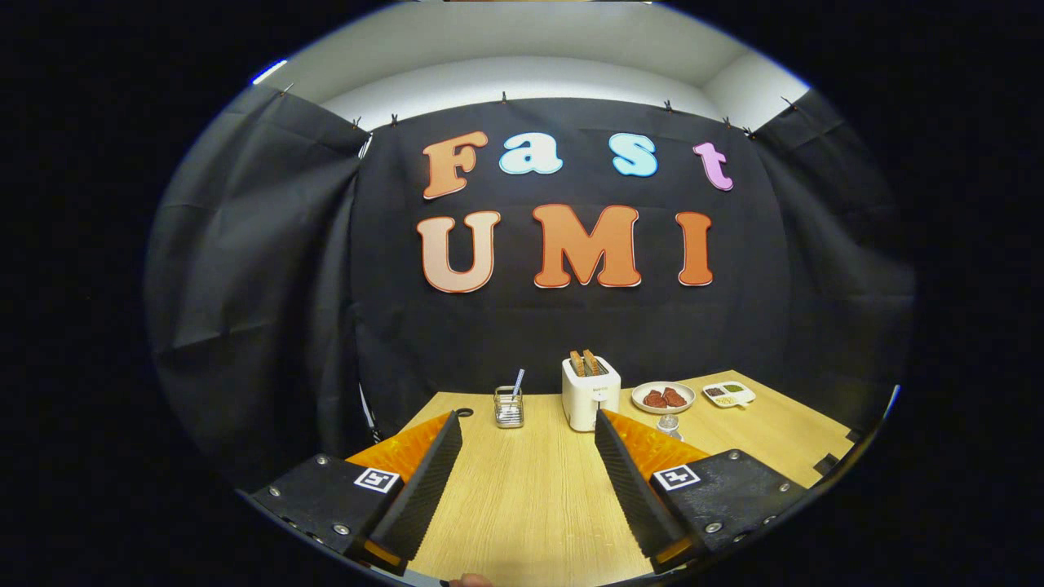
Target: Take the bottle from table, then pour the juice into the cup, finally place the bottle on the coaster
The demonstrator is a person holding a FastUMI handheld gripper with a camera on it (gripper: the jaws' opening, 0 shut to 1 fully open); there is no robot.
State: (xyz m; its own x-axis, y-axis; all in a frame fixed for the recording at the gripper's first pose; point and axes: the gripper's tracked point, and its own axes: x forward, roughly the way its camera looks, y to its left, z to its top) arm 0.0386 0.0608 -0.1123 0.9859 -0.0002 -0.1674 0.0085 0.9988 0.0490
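Observation:
My gripper (528, 421) hangs open over a light wooden table (530, 497), with only bare tabletop between its fingers. Just beyond the right finger (624, 473) stands a small clear glass item (669, 423); it is too small to tell whether it is a cup. It stands in front of a plate of reddish food.
At the far edge stand a wire holder with a straw (509, 406), a white toaster with toast (590, 393), the plate of reddish food (663, 397) and a small white dish of condiments (728, 394). Black cloth walls close the booth behind and on both sides.

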